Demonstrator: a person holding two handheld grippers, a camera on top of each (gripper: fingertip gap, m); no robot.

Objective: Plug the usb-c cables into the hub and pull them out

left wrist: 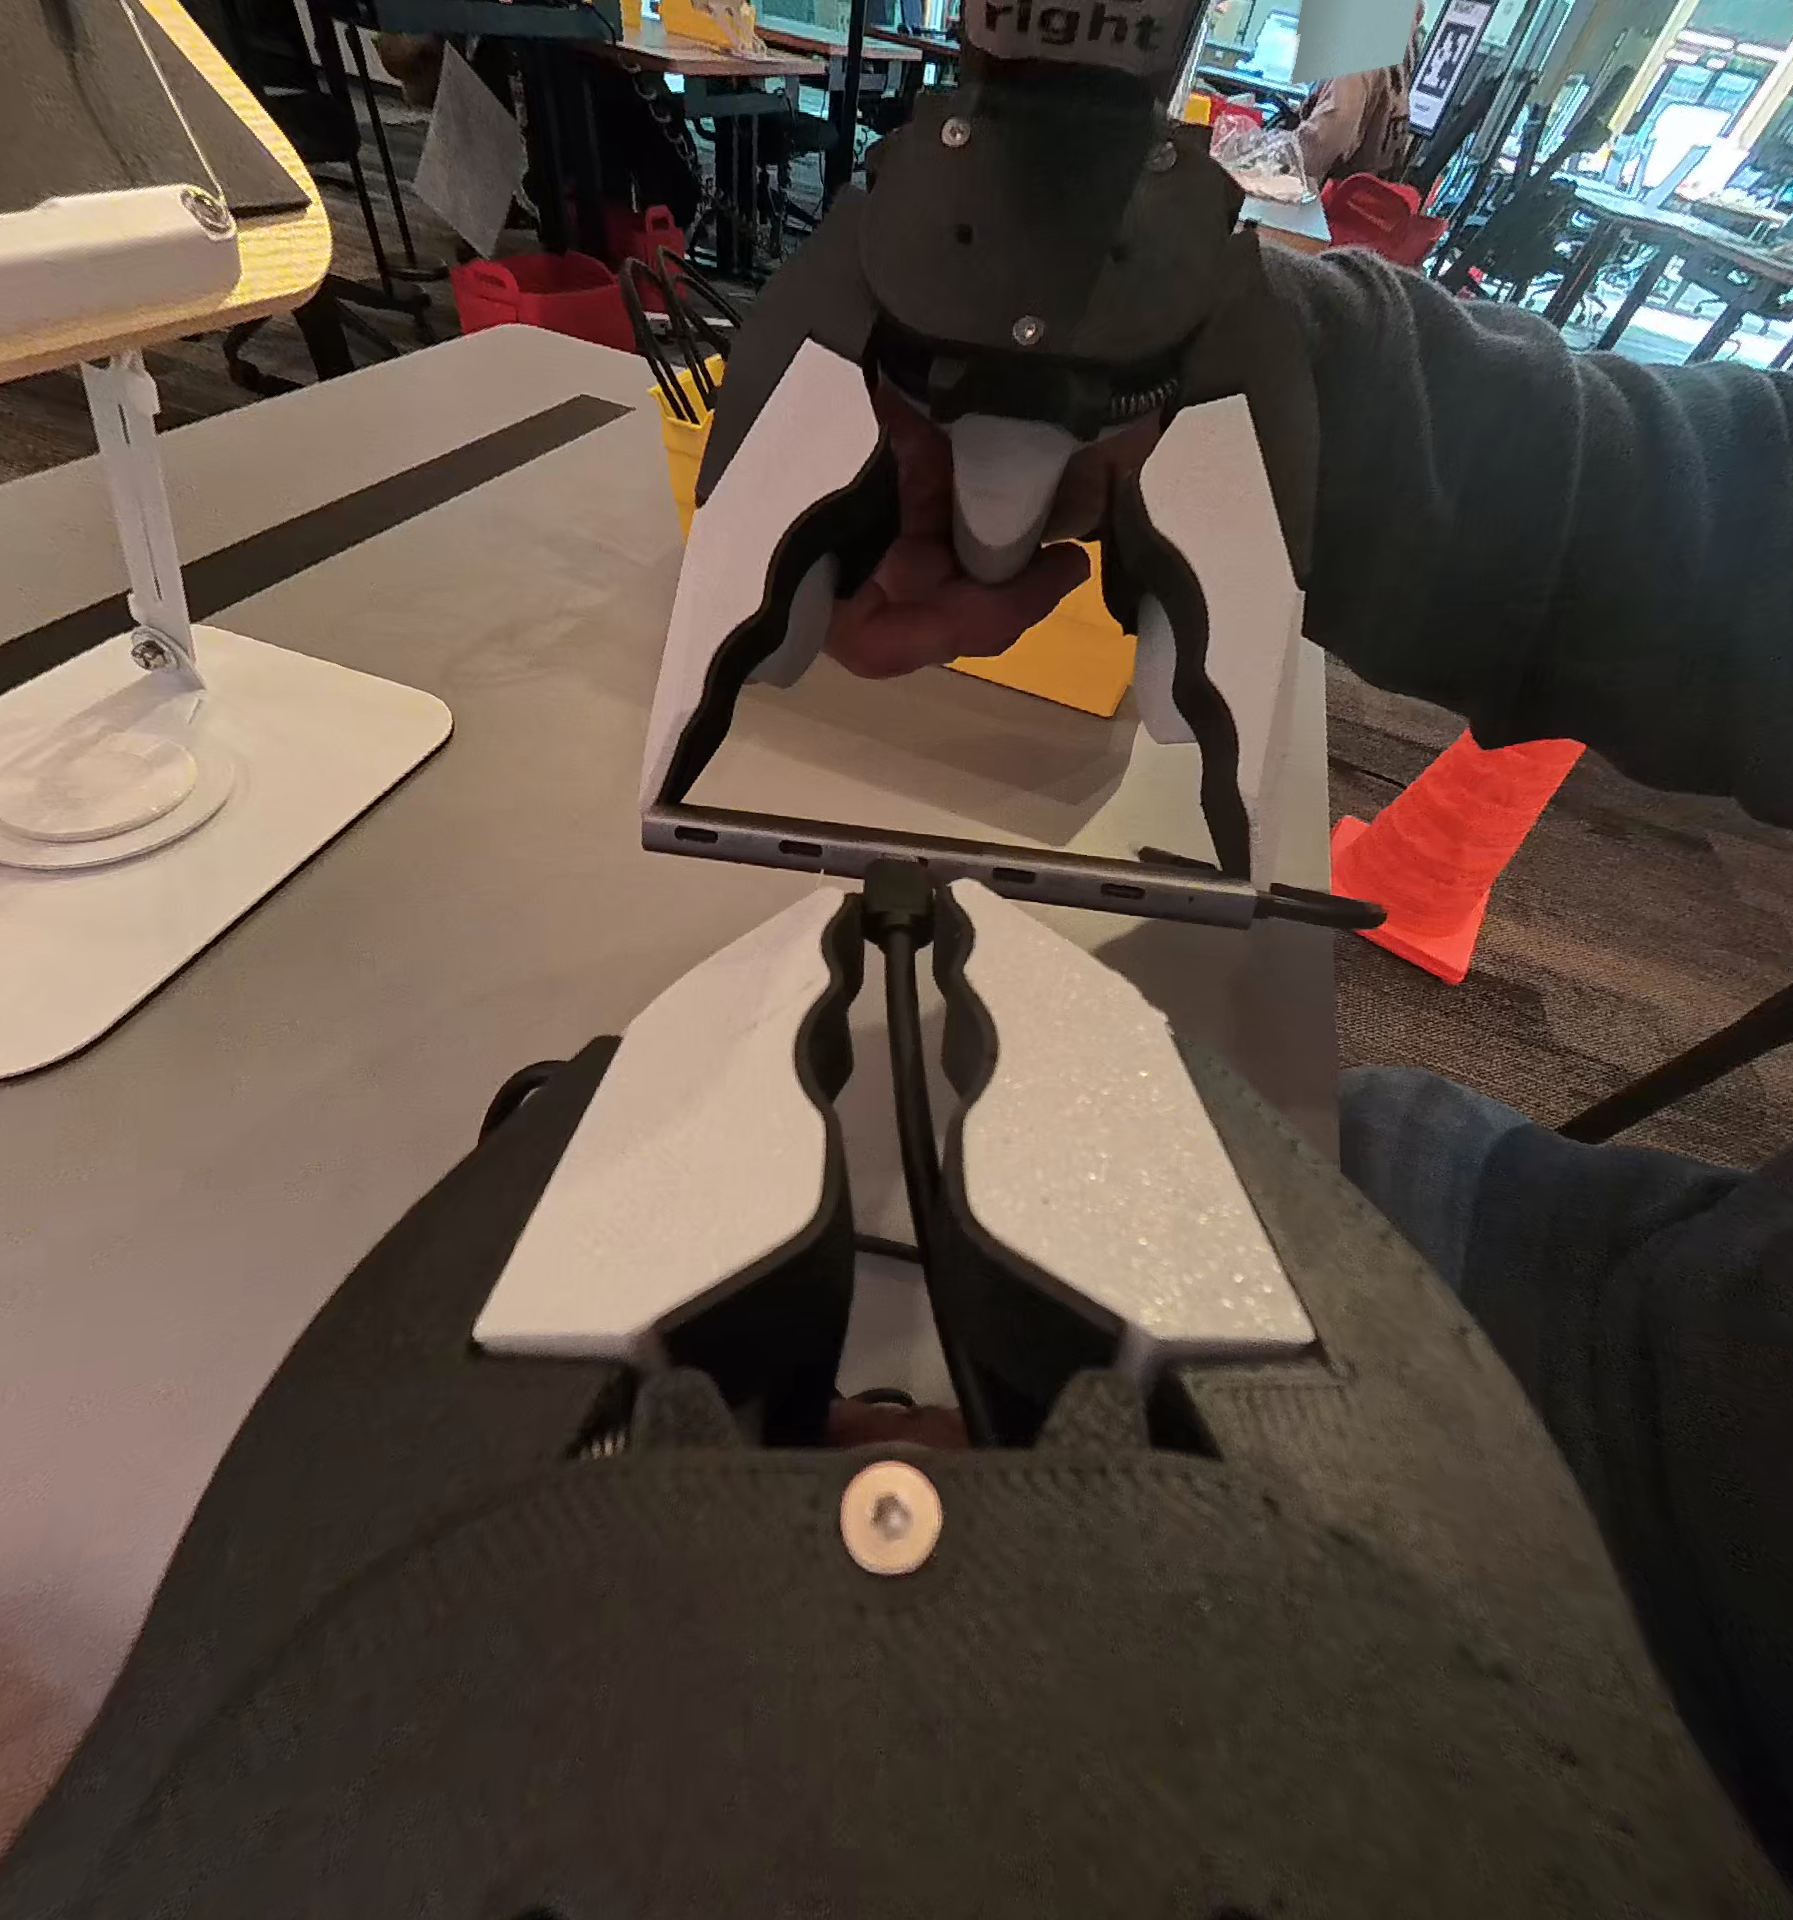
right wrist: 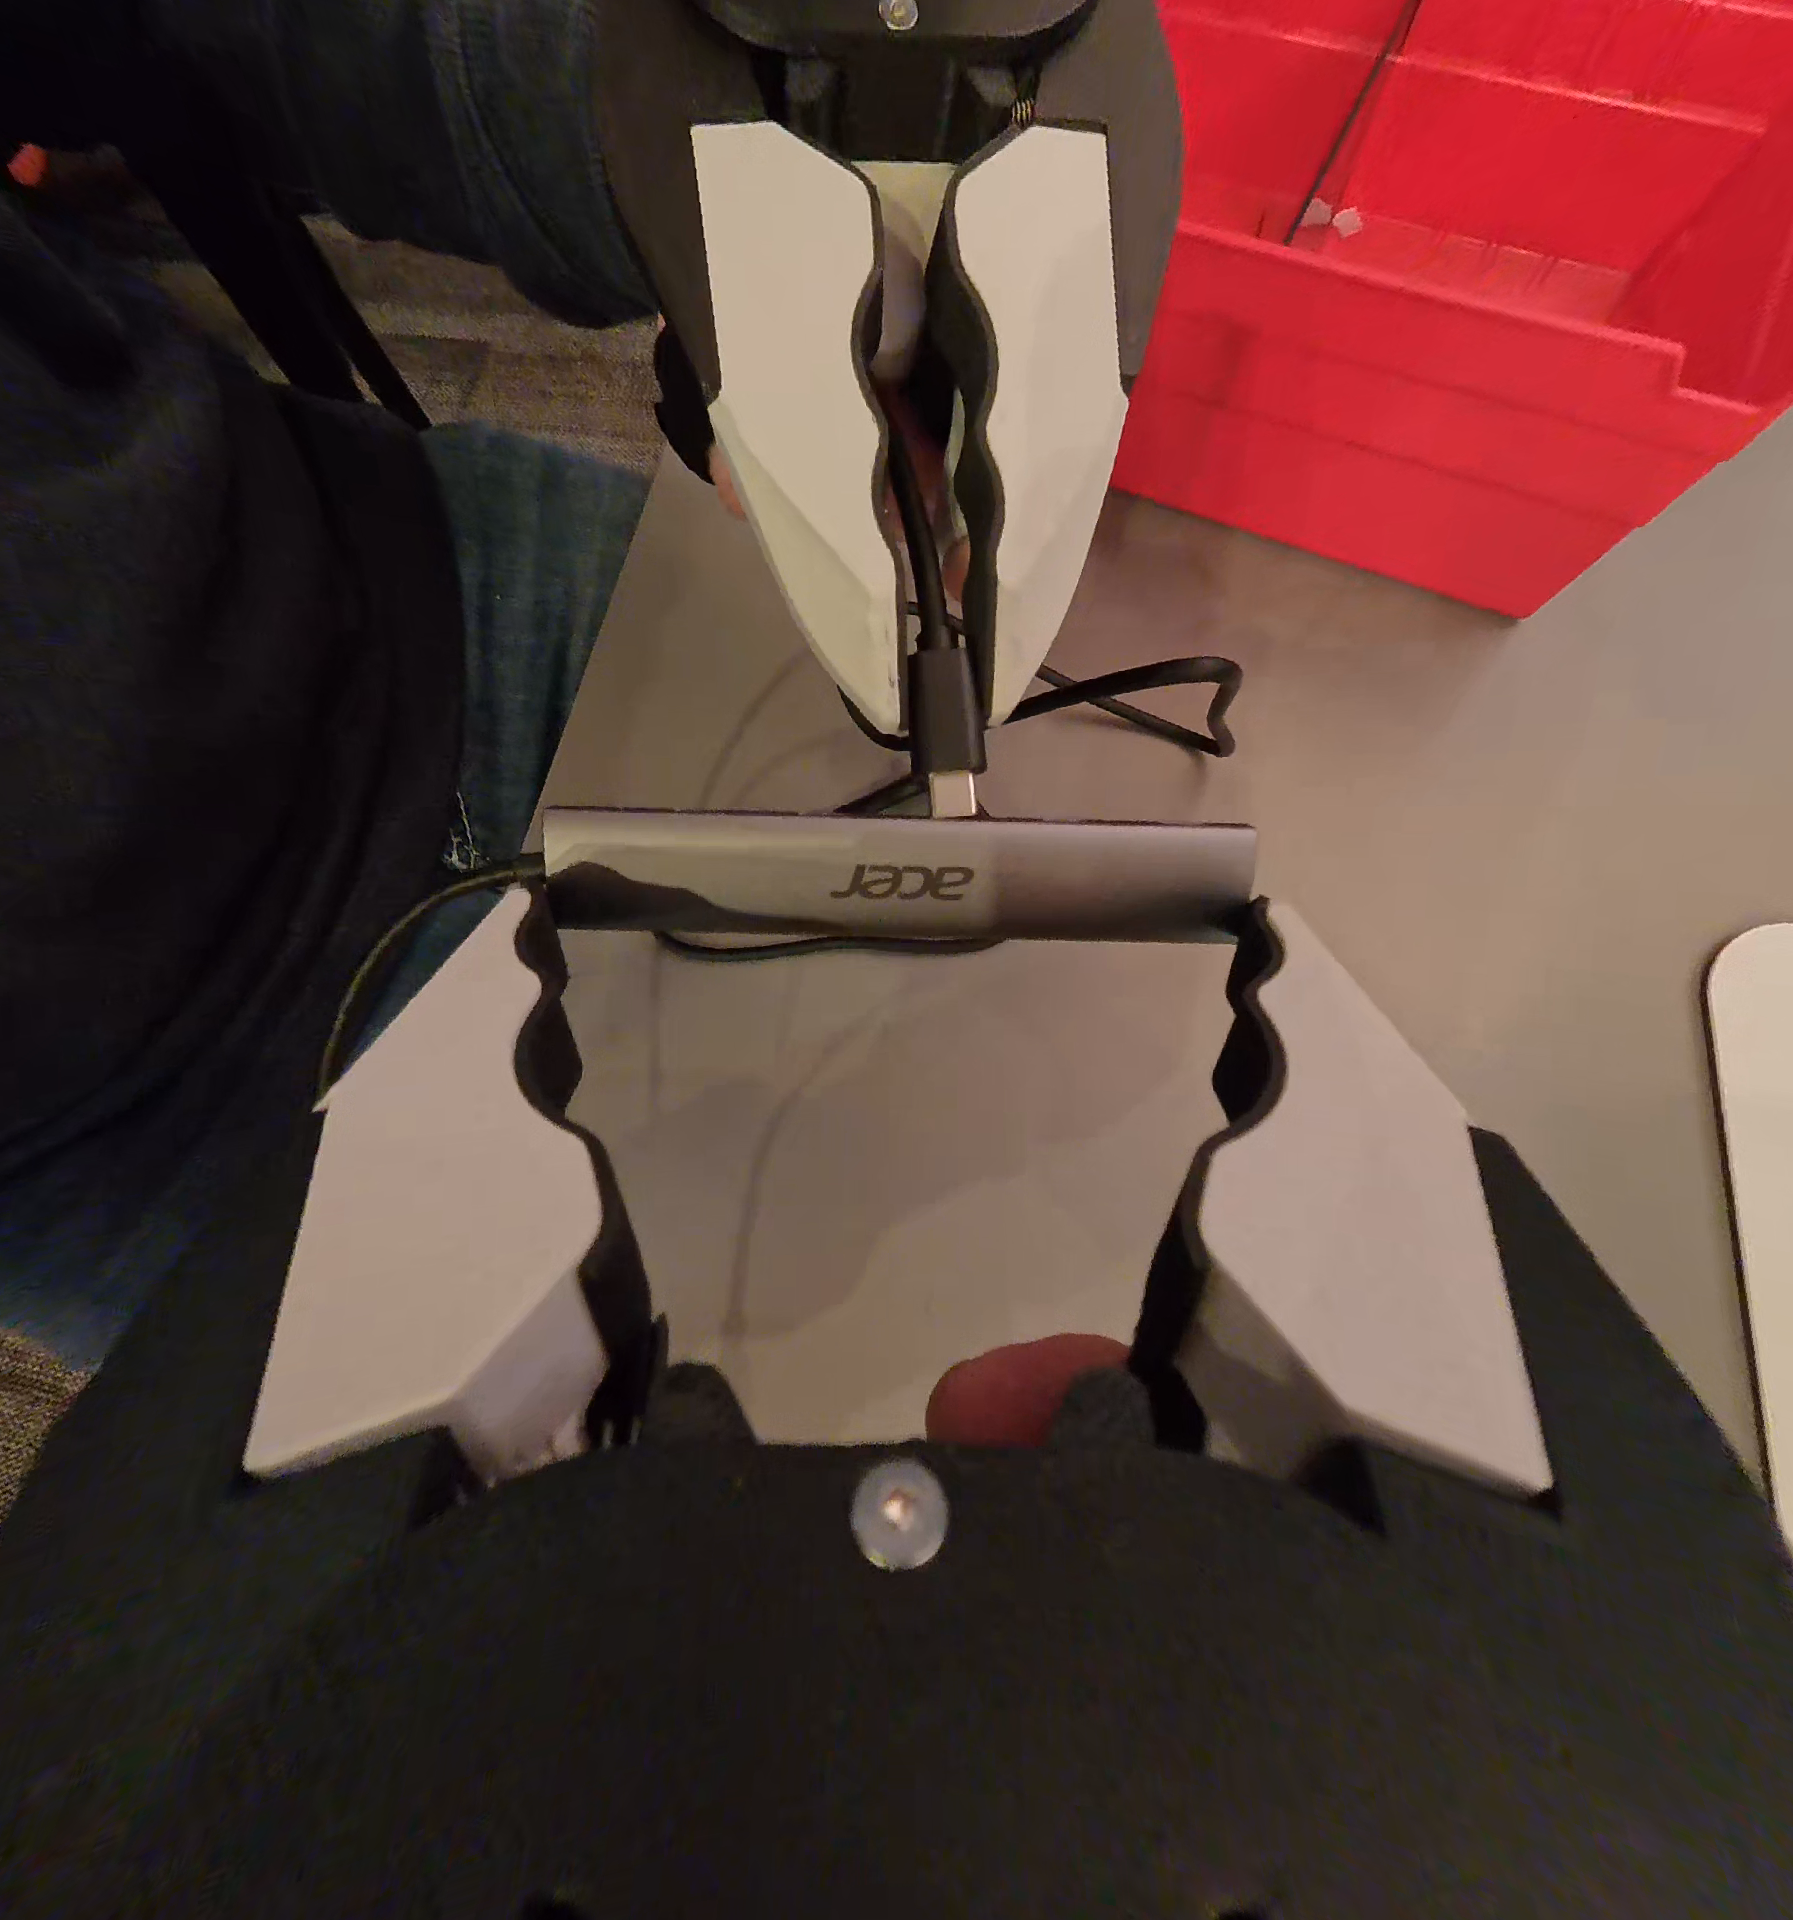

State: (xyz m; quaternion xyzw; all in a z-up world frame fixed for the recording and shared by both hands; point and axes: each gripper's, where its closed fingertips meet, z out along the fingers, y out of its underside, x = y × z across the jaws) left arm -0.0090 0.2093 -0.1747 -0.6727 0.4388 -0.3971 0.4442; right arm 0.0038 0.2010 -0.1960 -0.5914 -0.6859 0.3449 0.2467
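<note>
A grey USB-C hub (right wrist: 726,868) is held across the table by its two ends in my right gripper (right wrist: 897,920), whose jaws stand wide apart around it. My left gripper (left wrist: 897,904) is shut on the black plug (right wrist: 949,717) of a USB-C cable (left wrist: 907,1039). The plug's metal tip (right wrist: 954,795) meets the hub's middle port, with some metal still showing. The left wrist view shows the hub's port side (left wrist: 1058,873) with several empty ports, and the right gripper (left wrist: 949,831) facing me. The hub's own black lead (right wrist: 393,951) trails off one end.
A white stand with a flat base (left wrist: 144,831) sits left on the grey table (left wrist: 404,1143). A red bin (right wrist: 1494,312) stands beside the left gripper (right wrist: 939,707). The table edge is close, with an orange cone (left wrist: 1443,842) and yellow bin (left wrist: 684,436) beyond. A dark sleeve (left wrist: 1546,520) holds the right gripper. Left and right tips are no more than a few centimetres apart. The flat base (left wrist: 144,831) is closer to my right gripper, around 25 cm from its tips; the left tips are 30 cm off.
</note>
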